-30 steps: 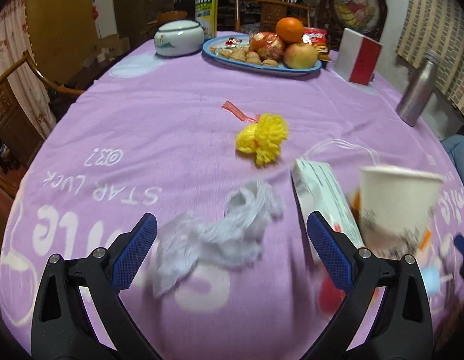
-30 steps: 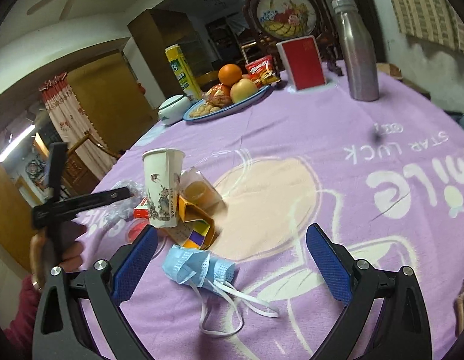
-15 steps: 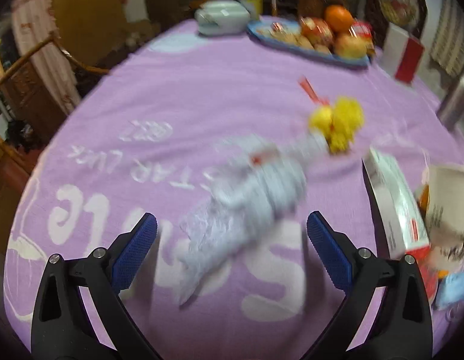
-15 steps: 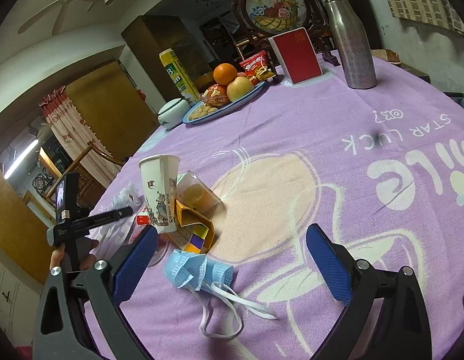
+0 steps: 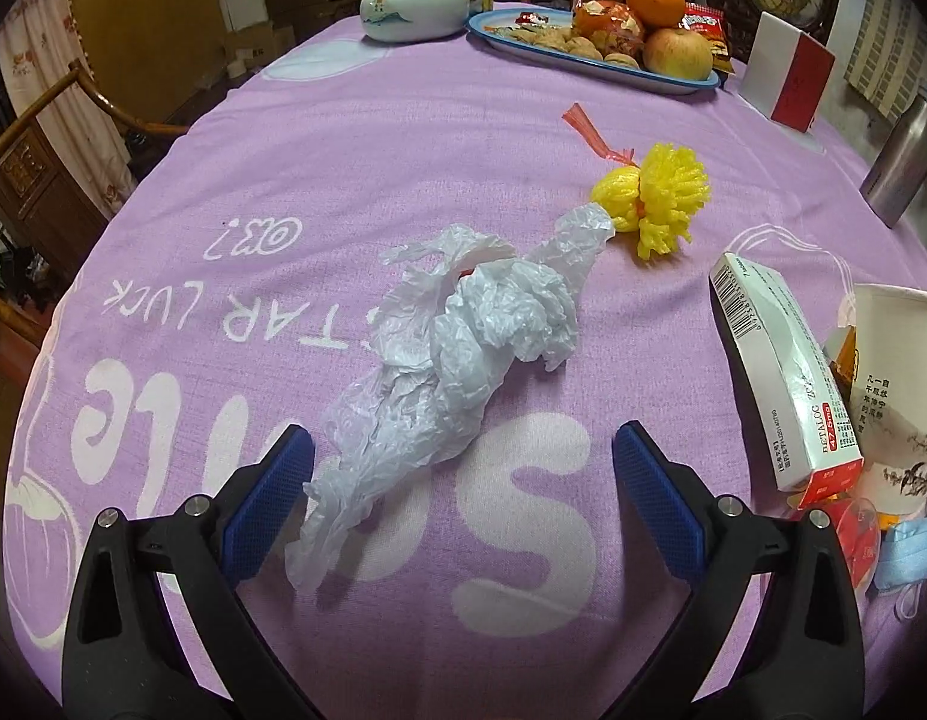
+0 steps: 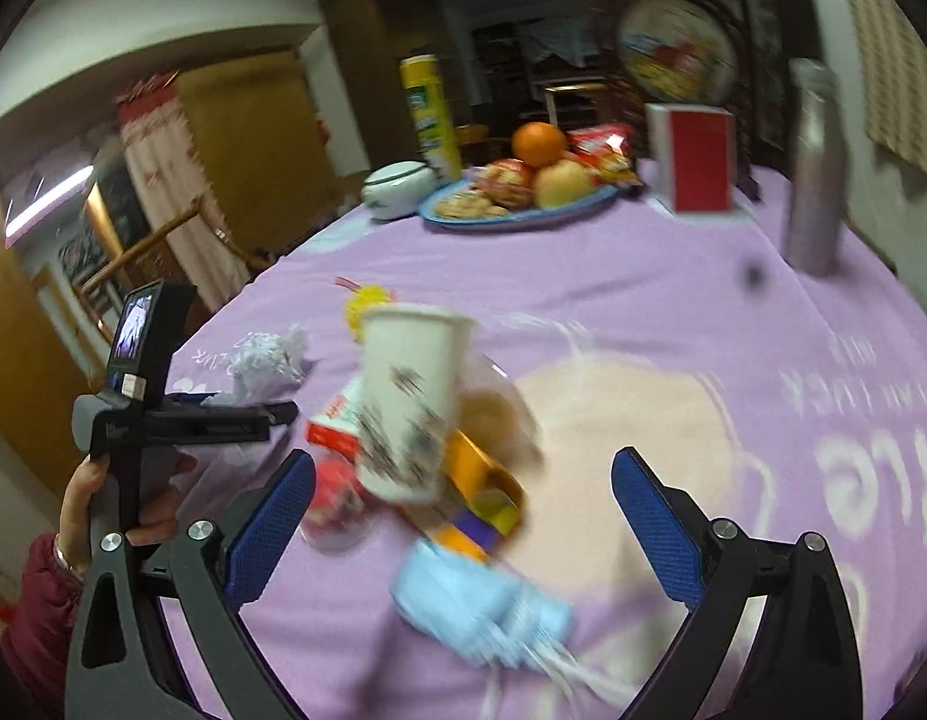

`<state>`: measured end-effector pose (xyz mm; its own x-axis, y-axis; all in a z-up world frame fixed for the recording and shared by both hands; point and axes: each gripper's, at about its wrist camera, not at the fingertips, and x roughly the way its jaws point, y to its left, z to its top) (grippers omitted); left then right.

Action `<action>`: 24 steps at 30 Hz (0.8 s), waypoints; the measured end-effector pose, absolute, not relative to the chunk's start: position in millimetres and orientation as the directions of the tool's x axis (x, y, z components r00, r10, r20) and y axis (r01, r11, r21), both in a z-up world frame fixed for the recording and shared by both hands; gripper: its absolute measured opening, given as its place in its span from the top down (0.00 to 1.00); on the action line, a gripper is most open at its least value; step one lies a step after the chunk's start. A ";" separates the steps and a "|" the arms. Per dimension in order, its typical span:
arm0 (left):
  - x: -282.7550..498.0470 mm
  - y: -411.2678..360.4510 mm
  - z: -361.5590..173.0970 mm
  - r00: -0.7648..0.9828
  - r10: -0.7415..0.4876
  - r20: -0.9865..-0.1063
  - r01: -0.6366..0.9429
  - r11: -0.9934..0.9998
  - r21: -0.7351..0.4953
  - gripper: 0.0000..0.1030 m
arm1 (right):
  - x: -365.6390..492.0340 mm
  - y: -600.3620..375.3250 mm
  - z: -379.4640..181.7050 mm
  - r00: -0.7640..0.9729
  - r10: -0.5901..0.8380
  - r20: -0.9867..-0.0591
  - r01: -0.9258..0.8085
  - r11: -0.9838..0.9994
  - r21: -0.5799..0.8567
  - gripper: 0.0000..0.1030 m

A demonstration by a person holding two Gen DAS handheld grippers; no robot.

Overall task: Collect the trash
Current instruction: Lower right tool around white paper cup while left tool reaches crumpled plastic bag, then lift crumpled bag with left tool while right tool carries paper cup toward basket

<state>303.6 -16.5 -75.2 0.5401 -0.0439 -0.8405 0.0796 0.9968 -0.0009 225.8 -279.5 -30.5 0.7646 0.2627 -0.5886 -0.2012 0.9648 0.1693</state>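
Your left gripper [image 5: 463,498] hangs low over the purple tablecloth [image 5: 343,168] with its jaws wide apart and nothing between them. The crumpled white plastic bag [image 5: 463,348] lies stretched out ahead, its near tail just beside the left pad, so the jaws seem lined up to close on it.

Your right gripper [image 6: 463,516] is likewise spread open and empty, aimed at the second cluster of rubbish: a paper cup [image 6: 409,402] standing upright, a medicine box [image 5: 781,372] beside it, and a blue face mask [image 6: 475,612] nearest the jaws. This view is blurred, so finer contact cannot be judged. A yellow pom-pom [image 5: 655,198] touches the bag's far end.
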 end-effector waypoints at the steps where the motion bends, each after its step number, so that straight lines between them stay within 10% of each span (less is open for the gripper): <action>1: 303.4 -16.4 -75.2 0.540 -0.044 -0.840 0.080 0.997 0.000 0.06 | 231.8 -273.9 -28.3 0.760 0.267 -0.592 -0.210 0.964 0.165 0.06; 7: 304.2 -17.2 -75.2 0.540 -0.044 -0.841 0.079 0.997 -0.001 0.06 | 267.8 -247.0 -28.6 0.732 0.266 -0.627 -0.238 0.962 0.130 0.19; 10: 303.8 -16.6 -74.6 0.541 -0.047 -0.840 0.079 0.997 -0.005 0.06 | 271.5 -240.8 -33.3 0.738 0.245 -0.628 -0.247 0.965 0.086 0.51; 24: 306.4 -6.7 -49.1 0.646 -0.081 -0.759 0.046 0.997 -0.066 0.06 | 238.5 -276.2 -7.9 0.792 0.374 -0.483 -0.289 0.926 0.242 0.50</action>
<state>306.4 -6.7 -49.1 0.6457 -0.0808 -0.7593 0.0464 0.9967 -0.0665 238.5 -276.2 -7.9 0.7918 0.3737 -0.4831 -0.2893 0.9261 0.2423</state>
